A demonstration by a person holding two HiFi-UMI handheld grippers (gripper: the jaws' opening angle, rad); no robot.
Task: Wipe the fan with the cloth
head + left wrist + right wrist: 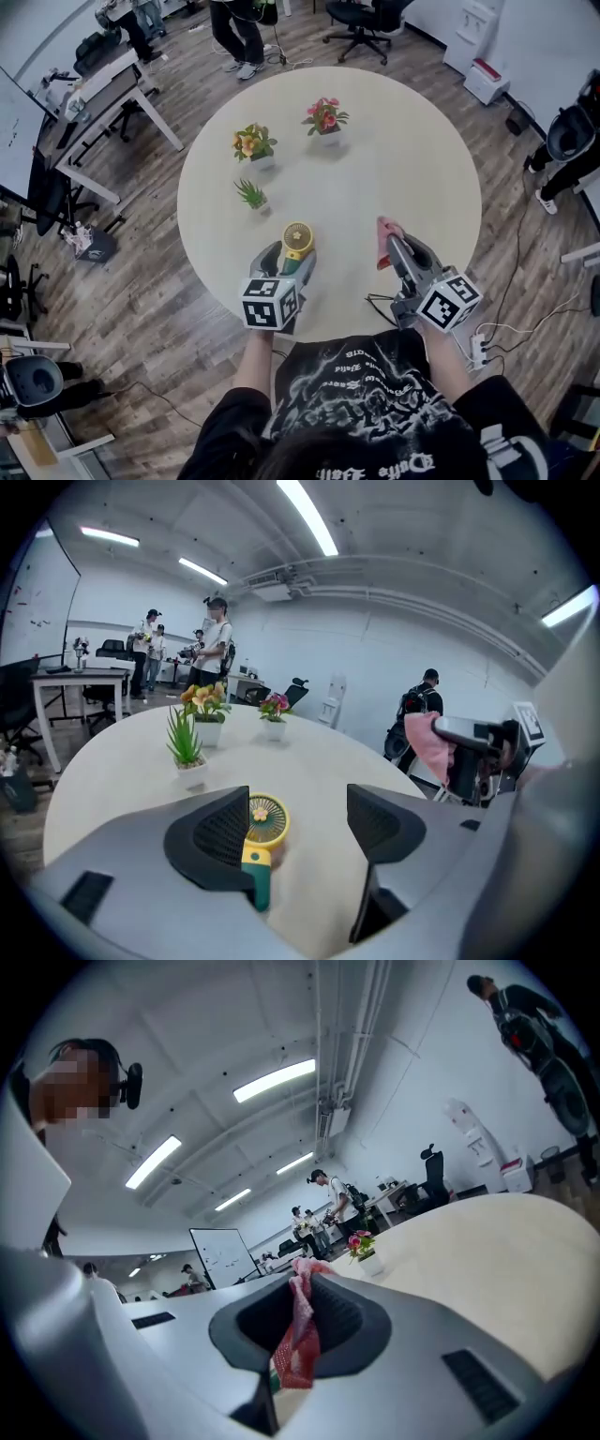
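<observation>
Yellow-headed fan (pixel 297 239) with a green handle sat on the round pale bench (pixel 412 150), between the jaws of the left tool (pixel 289 253). In the left gripper view the left tool (pixel 300 817) had its jaws spread wide, and the fan (pixel 260 822) sat close against the left-hand jaw, with a clear gap to the right-hand one. The lower handle was partly covered by that left-hand jaw; contact could not be settled, and no pad pressed on the fan. The fan's grille, with a small flower at its centre, faced back toward the tool. The right tool (pixel 394 246) was off to the right of the left tool, well apart from the fan, over the bench near its front edge. Its jaws were closed on the cloth (pixel 384 246), a pink-red piece. In the right gripper view the right tool (pixel 305 1288) pinched the cloth (pixel 300 1335) between its pads, a short end sticking out above and the rest hanging below. Beyond the left tool stood a small green plant (pixel 251 195), then an orange-flowered pot (pixel 253 145), with a pink-flowered pot (pixel 325 117) farther off to the right. Seen from the left tool, the right tool (pixel 478 747) showed at the right with the cloth (pixel 429 747) at its tip.
</observation>
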